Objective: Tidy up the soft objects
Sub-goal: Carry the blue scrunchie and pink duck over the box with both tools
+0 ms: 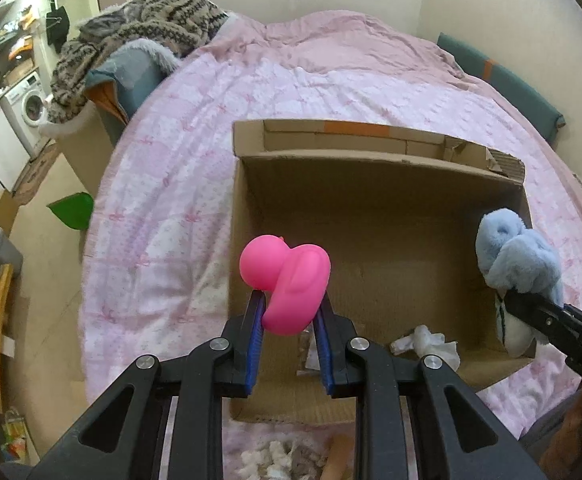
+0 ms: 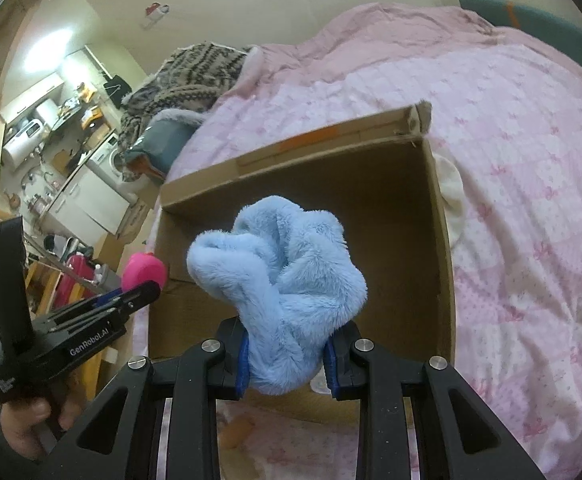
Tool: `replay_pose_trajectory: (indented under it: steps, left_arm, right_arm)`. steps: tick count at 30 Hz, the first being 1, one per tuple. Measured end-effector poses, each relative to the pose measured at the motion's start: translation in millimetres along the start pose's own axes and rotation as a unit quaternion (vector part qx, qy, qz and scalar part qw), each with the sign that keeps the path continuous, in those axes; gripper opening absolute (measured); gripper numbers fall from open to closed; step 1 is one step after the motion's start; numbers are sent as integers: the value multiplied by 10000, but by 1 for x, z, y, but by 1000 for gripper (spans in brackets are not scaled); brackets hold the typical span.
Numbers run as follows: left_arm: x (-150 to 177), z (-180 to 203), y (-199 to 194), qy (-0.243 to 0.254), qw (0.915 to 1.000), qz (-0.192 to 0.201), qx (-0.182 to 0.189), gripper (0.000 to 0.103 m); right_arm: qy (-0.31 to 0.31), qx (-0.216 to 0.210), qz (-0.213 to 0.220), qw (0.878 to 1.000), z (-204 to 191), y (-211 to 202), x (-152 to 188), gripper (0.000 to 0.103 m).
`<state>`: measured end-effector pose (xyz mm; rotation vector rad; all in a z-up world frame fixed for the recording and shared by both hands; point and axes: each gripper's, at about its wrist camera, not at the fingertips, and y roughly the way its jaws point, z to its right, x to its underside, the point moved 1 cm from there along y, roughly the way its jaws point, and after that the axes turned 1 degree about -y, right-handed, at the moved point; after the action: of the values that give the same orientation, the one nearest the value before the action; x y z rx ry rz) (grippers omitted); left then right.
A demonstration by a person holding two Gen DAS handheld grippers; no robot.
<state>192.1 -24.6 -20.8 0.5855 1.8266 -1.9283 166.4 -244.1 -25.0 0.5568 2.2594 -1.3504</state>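
Note:
My left gripper [image 1: 289, 312] is shut on a pink soft duck toy [image 1: 287, 280] and holds it above the left side of an open cardboard box [image 1: 371, 216] on the bed. My right gripper [image 2: 287, 350] is shut on a fluffy light-blue plush slipper [image 2: 283, 288] above the same box [image 2: 431, 240]. The slipper also shows in the left wrist view [image 1: 519, 268] over the box's right wall. The duck [image 2: 145, 270] and left gripper [image 2: 131, 298] show at the left of the right wrist view. A crumpled white soft piece [image 1: 427, 344] lies on the box floor.
The box sits on a pink quilted bed cover [image 1: 179, 184]. A patterned knit blanket [image 1: 139, 28] is piled at the bed's far left. More soft items [image 1: 283, 460] lie near the front edge. A cream item [image 2: 453, 188] lies right of the box. Kitchen clutter stands at the left.

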Motion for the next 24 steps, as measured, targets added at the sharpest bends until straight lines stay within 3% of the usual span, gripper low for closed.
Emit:
replay_pose_trajectory:
  steps: [9, 18, 24]
  left_arm:
    - [8, 5, 24, 18, 9994, -183, 301, 22]
    - [13, 10, 26, 106, 9994, -246, 240, 22]
    - [14, 10, 29, 91, 9994, -309, 151, 22]
  right_arm:
    - [343, 84, -96, 9993, 18, 13, 2, 31]
    - [-59, 421, -430, 9982, 7, 32, 6, 32]
    - [-191, 492, -870, 9948, 5, 49, 18, 33]
